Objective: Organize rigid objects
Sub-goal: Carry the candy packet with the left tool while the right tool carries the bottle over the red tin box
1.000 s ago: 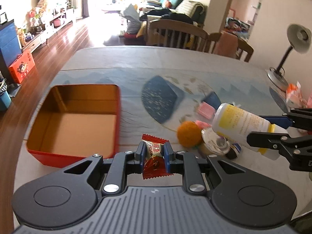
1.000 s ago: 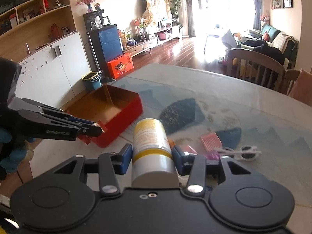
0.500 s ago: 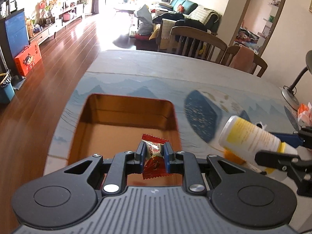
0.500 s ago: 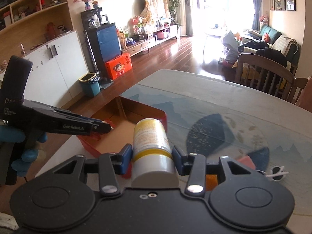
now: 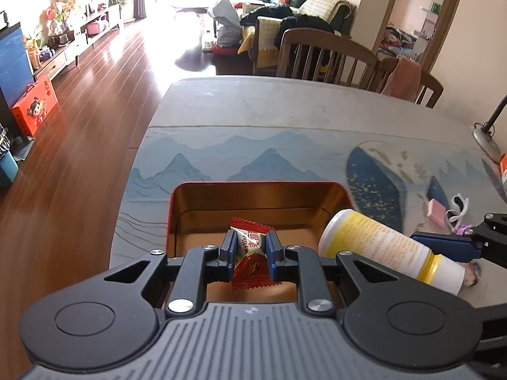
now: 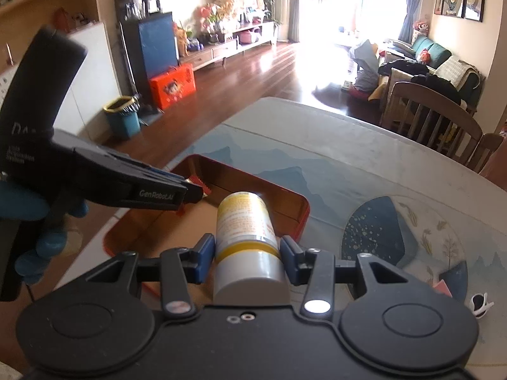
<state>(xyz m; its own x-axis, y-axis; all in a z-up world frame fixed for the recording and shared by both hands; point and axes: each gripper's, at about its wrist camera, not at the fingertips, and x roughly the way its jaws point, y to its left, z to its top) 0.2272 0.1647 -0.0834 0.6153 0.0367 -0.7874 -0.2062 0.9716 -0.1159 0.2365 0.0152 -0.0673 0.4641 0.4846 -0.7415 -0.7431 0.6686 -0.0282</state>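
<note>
My left gripper (image 5: 251, 247) is shut on a red wrapped candy (image 5: 250, 253) and holds it over the open red tin box (image 5: 253, 186). My right gripper (image 6: 247, 253) is shut on a white and yellow bottle (image 6: 245, 228), whose far end reaches over the box's right side (image 6: 298, 218). In the left wrist view the bottle (image 5: 380, 247) comes in from the right, held by the right gripper's blue fingers (image 5: 443, 247). In the right wrist view the left gripper (image 6: 190, 190) shows at the left, above the box.
A pink item (image 5: 435, 210) and a white clip (image 5: 458, 205) lie on the patterned tablecloth (image 5: 269, 145) right of the box. A lamp base (image 5: 488, 136) stands at the far right. Wooden chairs (image 5: 326, 57) stand behind the table. The table edge drops to the wood floor at left.
Both grippers have moved left across the table. The candy went from beside the box to above its inside. The bottle followed and now hangs over the box's right edge.
</note>
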